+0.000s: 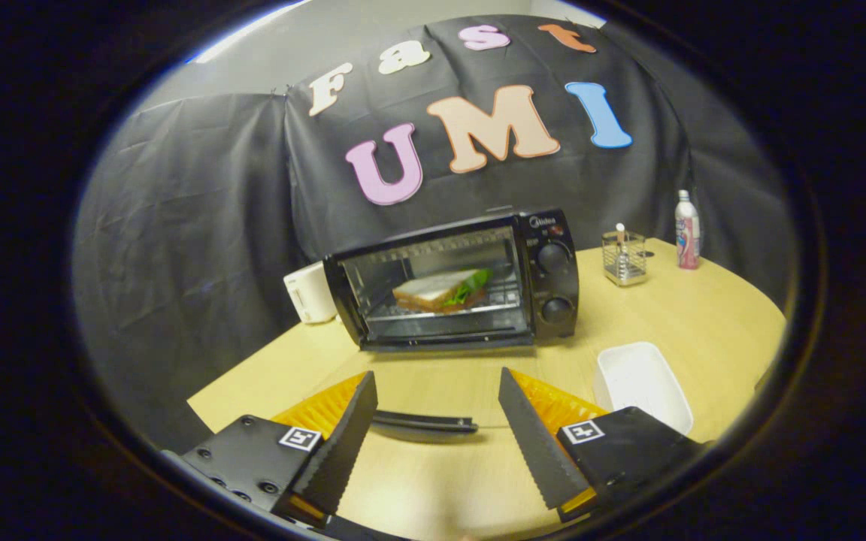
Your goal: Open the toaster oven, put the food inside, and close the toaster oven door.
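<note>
A black toaster oven (pixel 546 282) stands on the pale wooden table (pixel 704 323), beyond my fingers. A sandwich (pixel 440 289) with white bread and green lettuce lies on the rack inside. I see it through the glass front, and the door looks shut. My gripper (pixel 437 374) is open and hangs above the table a short way in front of the oven, with nothing between its fingers. A flat black curved object (pixel 422 424), perhaps a plate, lies on the table between the fingers.
A white tray (pixel 640 379) sits on the table just beyond the right finger. Right of the oven stand a wire holder (pixel 623 258) and a bottle (pixel 687 229). A white appliance (pixel 311 294) stands left of the oven.
</note>
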### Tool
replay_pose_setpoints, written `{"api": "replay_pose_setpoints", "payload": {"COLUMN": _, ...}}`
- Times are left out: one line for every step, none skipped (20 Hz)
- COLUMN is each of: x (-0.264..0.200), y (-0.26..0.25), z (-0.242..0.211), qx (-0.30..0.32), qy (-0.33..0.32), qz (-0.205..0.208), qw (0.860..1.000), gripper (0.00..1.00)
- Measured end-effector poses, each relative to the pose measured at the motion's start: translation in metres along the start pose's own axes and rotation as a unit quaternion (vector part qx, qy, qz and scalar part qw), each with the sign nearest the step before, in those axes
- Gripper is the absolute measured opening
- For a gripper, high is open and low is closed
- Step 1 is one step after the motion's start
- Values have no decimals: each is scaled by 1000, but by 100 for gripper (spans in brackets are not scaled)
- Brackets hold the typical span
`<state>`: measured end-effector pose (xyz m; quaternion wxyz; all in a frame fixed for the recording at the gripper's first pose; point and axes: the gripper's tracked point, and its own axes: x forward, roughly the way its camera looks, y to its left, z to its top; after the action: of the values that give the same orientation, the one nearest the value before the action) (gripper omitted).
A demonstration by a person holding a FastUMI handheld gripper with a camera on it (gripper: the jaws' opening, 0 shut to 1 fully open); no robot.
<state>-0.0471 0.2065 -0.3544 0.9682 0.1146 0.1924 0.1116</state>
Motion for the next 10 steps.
{"api": "replay_pose_setpoints", "payload": {"x": 0, "y": -2, "z": -11, "qx": 4, "qy": 13, "qz": -2, "qw": 1000, "gripper": 99}}
{"api": "replay_pose_setpoints", "payload": {"x": 0, "y": -2, "z": -20, "qx": 6, "qy": 25, "qz": 1, "qw": 1000, "gripper": 99}}
{"api": "replay_pose_setpoints", "payload": {"x": 1, "y": -3, "z": -28, "qx": 7, "qy": 37, "qz": 1, "qw": 999, "gripper": 99}}
{"api": "replay_pose_setpoints", "payload": {"x": 2, "y": -4, "z": -33, "qx": 6, "qy": 45, "qz": 0, "qw": 999, "gripper": 99}}
{"api": "replay_pose_setpoints", "payload": {"x": 5, "y": -6, "z": -39, "qx": 4, "qy": 56, "qz": -2, "qw": 998, "gripper": 99}}
{"api": "replay_pose_setpoints", "payload": {"x": 8, "y": -8, "z": -46, "qx": 2, "qy": 66, "qz": -3, "qw": 998, "gripper": 99}}
{"api": "replay_pose_setpoints", "payload": {"x": 13, "y": -10, "z": -52, "qx": -1, "qy": 77, "qz": -7, "qw": 997, "gripper": 99}}
{"api": "replay_pose_setpoints", "payload": {"x": 15, "y": -11, "z": -59, "qx": -1, "qy": 87, "qz": -8, "qw": 996, "gripper": 99}}
{"api": "replay_pose_setpoints", "payload": {"x": 18, "y": -13, "z": -63, "qx": 0, "qy": 93, "qz": -9, "qw": 996, "gripper": 100}}
{"api": "replay_pose_setpoints", "payload": {"x": 21, "y": -12, "z": -65, "qx": 1, "qy": 96, "qz": -10, "qw": 995, "gripper": 99}}
